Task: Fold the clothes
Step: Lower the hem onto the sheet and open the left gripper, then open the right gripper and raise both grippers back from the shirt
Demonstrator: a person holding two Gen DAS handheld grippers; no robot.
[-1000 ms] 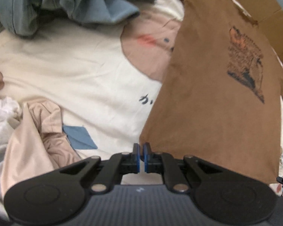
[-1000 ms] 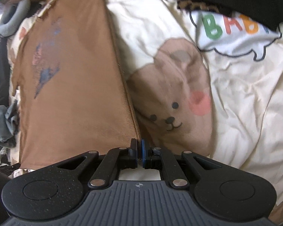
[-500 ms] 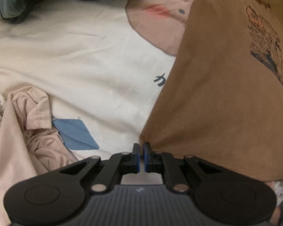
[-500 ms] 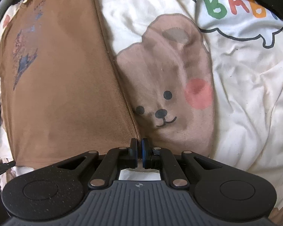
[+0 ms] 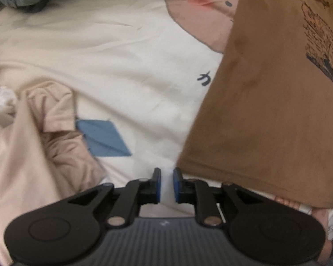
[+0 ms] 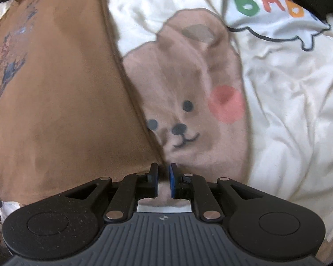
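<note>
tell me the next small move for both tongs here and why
Probably lift both straight up and clear. The left tongs and right tongs are opening, with only the cream bear blanket showing in each gap, and the brown t-shirt lies flat with its near corners beside them, so it looks released, ready for the next fold.

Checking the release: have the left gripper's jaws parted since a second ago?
Yes. The left gripper jaws are opening; bedsheet now shows between them, the brown shirt corner beside them.
</note>
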